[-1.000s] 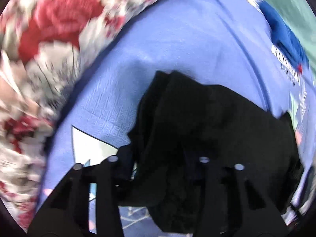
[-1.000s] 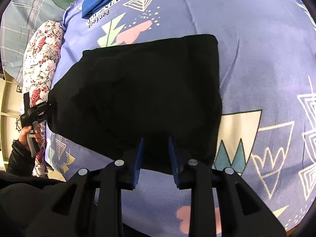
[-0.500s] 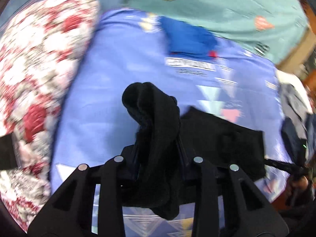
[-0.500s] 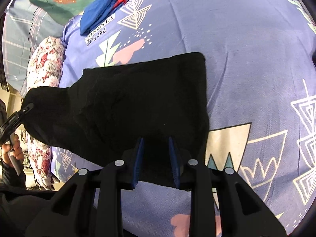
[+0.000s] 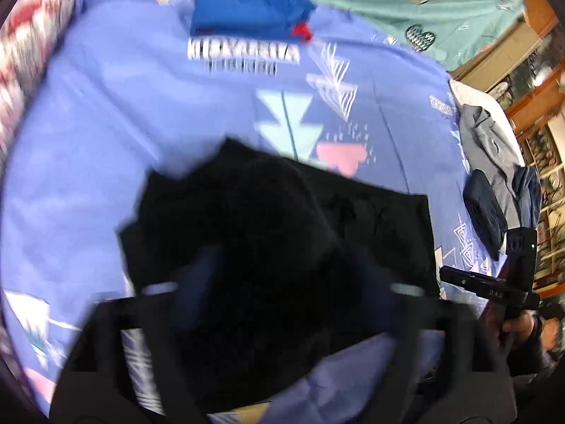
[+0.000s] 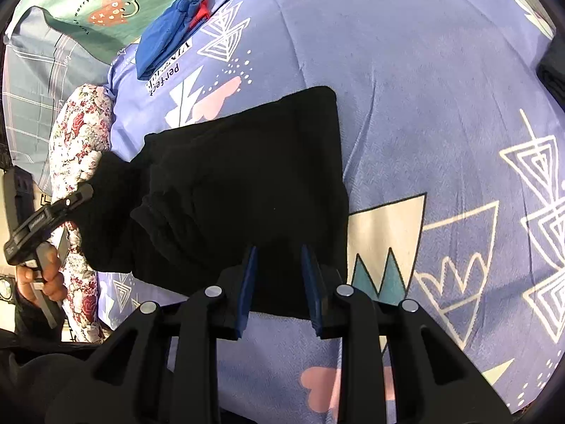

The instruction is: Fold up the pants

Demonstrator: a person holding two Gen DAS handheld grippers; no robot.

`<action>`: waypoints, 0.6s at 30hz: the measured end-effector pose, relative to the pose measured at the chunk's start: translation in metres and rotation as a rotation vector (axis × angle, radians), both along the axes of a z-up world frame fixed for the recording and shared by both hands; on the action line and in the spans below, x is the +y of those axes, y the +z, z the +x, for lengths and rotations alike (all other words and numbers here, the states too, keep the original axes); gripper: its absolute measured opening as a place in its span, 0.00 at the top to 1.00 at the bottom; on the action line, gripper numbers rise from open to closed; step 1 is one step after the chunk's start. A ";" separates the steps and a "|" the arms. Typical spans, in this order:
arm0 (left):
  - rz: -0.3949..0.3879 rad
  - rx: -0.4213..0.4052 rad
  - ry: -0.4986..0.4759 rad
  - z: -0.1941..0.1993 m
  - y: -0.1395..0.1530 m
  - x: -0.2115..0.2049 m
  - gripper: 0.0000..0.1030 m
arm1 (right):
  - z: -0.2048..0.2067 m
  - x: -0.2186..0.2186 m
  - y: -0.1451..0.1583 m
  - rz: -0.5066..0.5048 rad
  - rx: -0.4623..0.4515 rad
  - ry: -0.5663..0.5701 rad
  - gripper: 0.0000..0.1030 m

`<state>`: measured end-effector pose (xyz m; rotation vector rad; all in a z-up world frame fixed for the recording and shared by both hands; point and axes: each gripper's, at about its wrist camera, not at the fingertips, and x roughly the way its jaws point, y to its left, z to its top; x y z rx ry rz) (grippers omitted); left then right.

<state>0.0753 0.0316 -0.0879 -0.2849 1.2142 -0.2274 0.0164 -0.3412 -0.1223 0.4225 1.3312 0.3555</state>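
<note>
The black pants (image 6: 247, 176), soft and matte, lay as a flat oblong on the bed's periwinkle bedspread (image 6: 423, 88), printed with white line triangles and pink hearts. The right tool (image 6: 279, 282) stood narrowly parted, its blue pads astride the near hem. The left tool (image 5: 279, 282), blurred, gripped a bunched end of the pants between its fingers. Ahead lay a folded blue garment (image 6: 166, 46) beside the word "perfect". A floral pillow (image 6: 77, 134) sat left.
</note>
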 end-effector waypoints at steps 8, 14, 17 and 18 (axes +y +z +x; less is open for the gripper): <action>-0.061 0.048 0.038 -0.009 -0.007 0.011 0.13 | 0.014 0.027 0.006 0.035 -0.015 0.050 0.63; 0.052 0.062 0.177 -0.022 -0.012 0.064 0.12 | 0.033 0.071 0.016 0.181 -0.011 0.111 0.44; 0.102 0.118 0.244 -0.032 -0.028 0.085 0.12 | 0.043 0.101 0.017 0.251 0.010 0.157 0.37; 0.093 0.130 0.257 -0.035 -0.033 0.090 0.12 | 0.047 0.110 0.017 0.260 0.019 0.168 0.34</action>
